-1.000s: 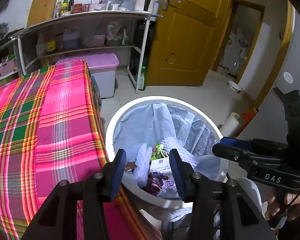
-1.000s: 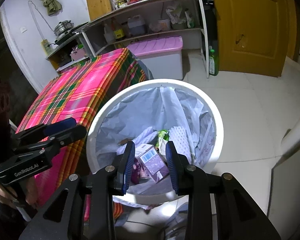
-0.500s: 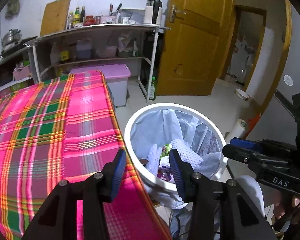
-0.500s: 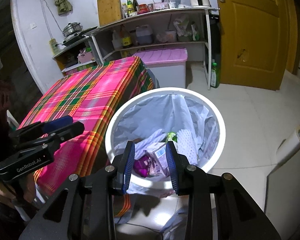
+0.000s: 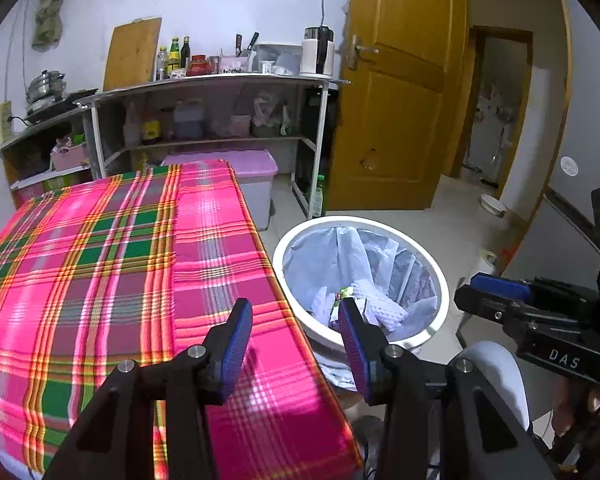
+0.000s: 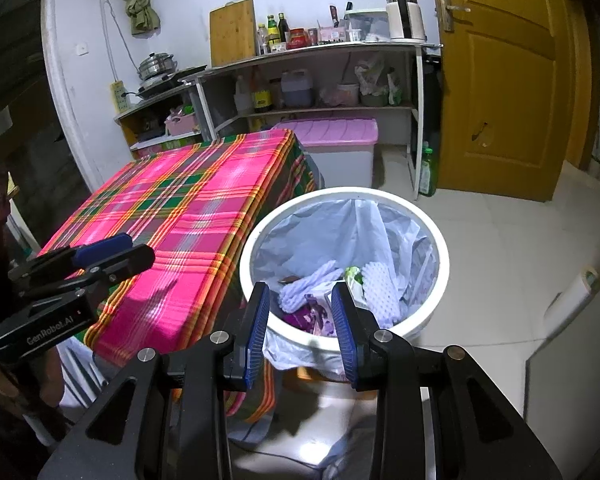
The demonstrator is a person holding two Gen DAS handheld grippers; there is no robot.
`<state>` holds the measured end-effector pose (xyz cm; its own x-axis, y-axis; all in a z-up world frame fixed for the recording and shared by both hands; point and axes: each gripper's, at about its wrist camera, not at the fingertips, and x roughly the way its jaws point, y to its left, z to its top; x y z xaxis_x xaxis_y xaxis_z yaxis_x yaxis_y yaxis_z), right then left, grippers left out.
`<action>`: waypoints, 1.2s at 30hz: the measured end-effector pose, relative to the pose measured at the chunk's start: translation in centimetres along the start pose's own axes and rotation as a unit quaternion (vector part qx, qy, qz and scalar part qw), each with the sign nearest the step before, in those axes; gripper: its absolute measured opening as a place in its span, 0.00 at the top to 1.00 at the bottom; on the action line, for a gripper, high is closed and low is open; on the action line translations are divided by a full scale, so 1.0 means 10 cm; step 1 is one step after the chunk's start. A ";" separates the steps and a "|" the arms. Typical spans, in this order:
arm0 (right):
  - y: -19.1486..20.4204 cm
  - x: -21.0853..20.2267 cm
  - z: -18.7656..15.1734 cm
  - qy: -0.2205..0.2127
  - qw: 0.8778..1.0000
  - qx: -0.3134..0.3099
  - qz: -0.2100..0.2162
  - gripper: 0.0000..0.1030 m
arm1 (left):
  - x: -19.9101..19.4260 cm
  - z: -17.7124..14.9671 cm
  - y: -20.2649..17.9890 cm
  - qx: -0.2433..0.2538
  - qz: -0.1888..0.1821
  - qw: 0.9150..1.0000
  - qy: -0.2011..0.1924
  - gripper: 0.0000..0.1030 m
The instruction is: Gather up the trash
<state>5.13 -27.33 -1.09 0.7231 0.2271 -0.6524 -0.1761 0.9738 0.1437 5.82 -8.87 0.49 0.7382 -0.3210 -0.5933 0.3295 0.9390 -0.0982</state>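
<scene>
A white trash bin point(image 5: 436, 276) with a pale blue liner stands on the floor beside the table; it also shows in the right wrist view point(image 6: 440, 240). Trash point(image 6: 376, 288) lies inside: white foam sleeves, purple wrappers, a small carton. My left gripper point(image 5: 296, 320) is open and empty, above the table's near right edge. My right gripper point(image 6: 300, 312) is open and empty, above the bin's near rim. Each gripper shows in the other's view, the right one point(image 5: 496, 292) and the left one point(image 6: 104, 252).
The table point(image 5: 100, 280) wears a pink and green plaid cloth. A pink-lidded storage box point(image 6: 336, 136) and a metal shelf rack point(image 6: 308, 60) with bottles stand behind it. A wooden door point(image 6: 504, 80) is at right. A green bottle point(image 6: 428, 168) stands on the tiled floor.
Both grippers have pulled back and up from over the bin. The left one has shifted left over the tablecloth. The bin looks smaller and farther. Both stay open and empty.
</scene>
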 end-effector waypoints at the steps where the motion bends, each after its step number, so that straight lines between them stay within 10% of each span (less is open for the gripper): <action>1: 0.01 -0.01 -0.01 -0.002 1.000 -0.001 -0.002 0.68 | -0.03 -0.01 0.00 0.001 0.001 1.000 -0.003 0.57; 36: 0.24 -0.38 -0.23 -0.030 0.999 -0.023 -0.018 0.61 | -0.31 -0.25 0.00 -0.007 0.006 1.000 -0.012 0.57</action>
<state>0.45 -25.90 0.03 0.7682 0.1943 -0.6100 -0.1800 0.9800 0.0854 2.04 -7.57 0.37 0.7555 -0.3125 -0.5758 0.3129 0.9443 -0.1019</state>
